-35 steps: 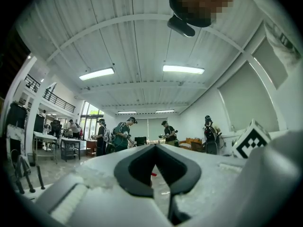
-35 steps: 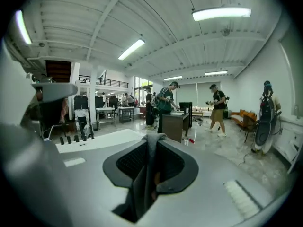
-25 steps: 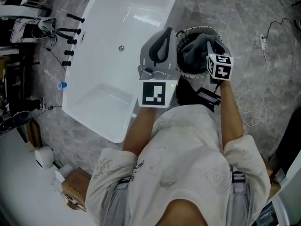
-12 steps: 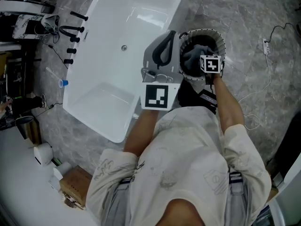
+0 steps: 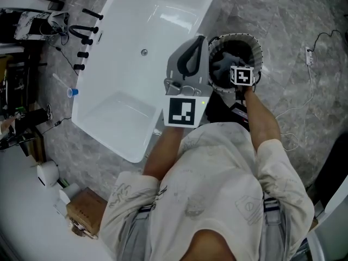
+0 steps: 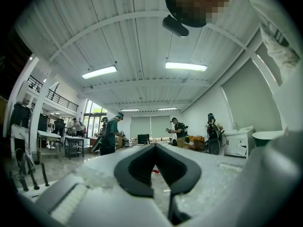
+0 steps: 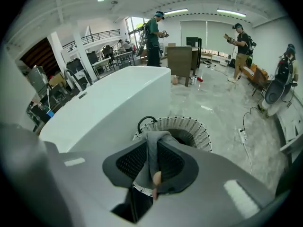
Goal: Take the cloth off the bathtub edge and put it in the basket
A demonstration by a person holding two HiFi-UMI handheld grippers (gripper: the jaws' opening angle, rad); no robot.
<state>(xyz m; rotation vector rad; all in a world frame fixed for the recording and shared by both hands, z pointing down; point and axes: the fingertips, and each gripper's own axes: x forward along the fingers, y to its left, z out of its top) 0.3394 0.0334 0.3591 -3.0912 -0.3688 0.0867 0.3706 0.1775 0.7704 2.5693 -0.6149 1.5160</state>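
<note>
The grey cloth is pinched between the jaws of my right gripper, which is shut on it. It hangs over the mouth of the white wicker basket. In the head view the right gripper reaches down into the basket, and the cloth bunches inside it. The white bathtub lies to the left of the basket. My left gripper is held up over the tub's near edge. Its jaws are shut with nothing between them, as the left gripper view shows.
Black tap fittings stand at the tub's far-left side. A power strip with a white cable lies on the grey marble floor right of the basket. A cardboard box sits at the lower left. Several people stand far off in the hall.
My right gripper has come down and a little left into the basket, taking the cloth with it. The left gripper has hardly moved.
</note>
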